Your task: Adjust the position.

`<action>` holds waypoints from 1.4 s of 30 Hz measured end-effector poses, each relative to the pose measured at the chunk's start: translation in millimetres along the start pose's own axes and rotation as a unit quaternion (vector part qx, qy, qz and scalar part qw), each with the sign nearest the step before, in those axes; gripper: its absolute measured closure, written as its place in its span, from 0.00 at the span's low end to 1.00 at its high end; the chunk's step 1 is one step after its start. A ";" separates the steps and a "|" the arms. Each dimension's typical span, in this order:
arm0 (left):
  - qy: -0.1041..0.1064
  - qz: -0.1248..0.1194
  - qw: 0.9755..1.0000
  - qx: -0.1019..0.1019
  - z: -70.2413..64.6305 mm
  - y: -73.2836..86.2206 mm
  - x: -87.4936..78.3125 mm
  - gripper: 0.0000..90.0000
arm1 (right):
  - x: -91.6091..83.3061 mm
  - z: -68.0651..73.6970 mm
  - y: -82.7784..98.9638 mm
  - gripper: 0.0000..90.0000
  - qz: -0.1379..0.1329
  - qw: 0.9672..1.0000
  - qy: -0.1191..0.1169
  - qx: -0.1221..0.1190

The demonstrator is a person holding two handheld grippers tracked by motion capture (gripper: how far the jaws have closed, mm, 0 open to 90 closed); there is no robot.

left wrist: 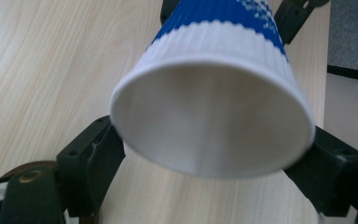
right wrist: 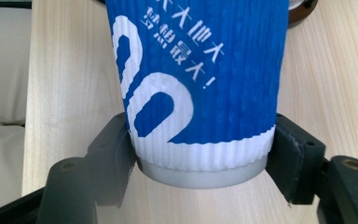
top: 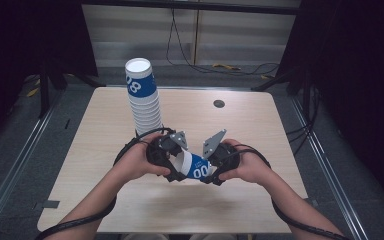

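A blue and white ribbed paper cup (top: 195,165) lies on its side in the air between both hands, just above the table's front middle. My left gripper (top: 177,167) has its jaws on either side of the cup's open white rim (left wrist: 214,126), and both pads touch the rim. My right gripper (top: 210,172) is shut on the cup's base, its pads pressing the white band under the blue print (right wrist: 200,70). In the left gripper view, the right gripper's black jaws show beyond the cup at the top.
A tall stack of the same cups (top: 142,97) stands upside down at the back left of the wooden table (top: 250,130), just behind the left hand. A small round grey cap (top: 219,104) sits at the back. Cables trail from both grippers along the forearms.
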State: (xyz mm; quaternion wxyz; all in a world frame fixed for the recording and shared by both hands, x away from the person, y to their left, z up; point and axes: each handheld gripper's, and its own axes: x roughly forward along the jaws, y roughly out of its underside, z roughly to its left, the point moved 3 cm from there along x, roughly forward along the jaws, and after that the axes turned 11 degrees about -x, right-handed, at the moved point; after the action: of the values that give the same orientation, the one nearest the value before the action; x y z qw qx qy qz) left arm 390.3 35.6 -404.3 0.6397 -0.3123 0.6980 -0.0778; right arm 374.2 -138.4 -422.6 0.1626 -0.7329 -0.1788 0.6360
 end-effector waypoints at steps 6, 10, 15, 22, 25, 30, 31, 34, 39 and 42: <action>0.002 -0.004 1.000 -0.013 3.8 6.0 -2.8 0.19 | -3.2 -0.8 8.5 0.34 -0.007 1.000 0.008 0.009; 0.003 -0.011 1.000 -0.016 3.9 7.7 -2.6 0.19 | -5.3 0.1 10.0 0.34 -0.011 1.000 0.010 0.012; 0.007 -0.013 1.000 -0.022 3.4 9.1 -3.0 0.19 | -6.4 -0.3 14.3 0.34 -0.011 1.000 0.015 0.013; 0.008 -0.016 1.000 -0.020 2.9 9.2 -4.8 0.19 | -7.8 -0.3 20.7 0.34 -0.023 0.999 0.016 0.018; 0.008 -0.020 0.999 -0.025 2.2 9.7 -4.8 0.19 | -8.1 0.1 22.8 0.34 -0.024 0.999 0.017 0.022; 0.007 -0.019 1.000 -0.021 3.5 11.4 -5.4 0.19 | -8.6 -0.1 25.6 0.34 -0.039 0.998 0.018 0.035; 0.007 -0.019 1.000 -0.021 3.5 11.4 -5.4 0.19 | -8.6 -0.1 25.6 0.34 -0.039 0.998 0.018 0.035; 0.010 -0.022 0.999 -0.026 3.2 11.9 -5.0 0.19 | -8.0 0.0 26.6 0.34 -0.044 0.998 0.019 0.042; 0.010 -0.035 0.999 -0.026 4.3 11.9 -6.6 0.19 | -7.5 -0.4 29.6 0.34 -0.071 0.996 0.017 0.054; 0.006 -0.046 0.998 -0.029 5.5 11.2 -8.4 0.19 | -6.3 -1.5 30.8 0.34 -0.091 0.994 0.019 0.056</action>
State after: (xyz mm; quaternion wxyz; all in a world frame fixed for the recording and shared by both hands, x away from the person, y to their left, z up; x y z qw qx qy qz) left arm 391.6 50.5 -403.8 0.6220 -0.3624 0.6884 -0.0887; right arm 376.6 -168.6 -431.2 0.2637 -0.7155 -0.2060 0.6133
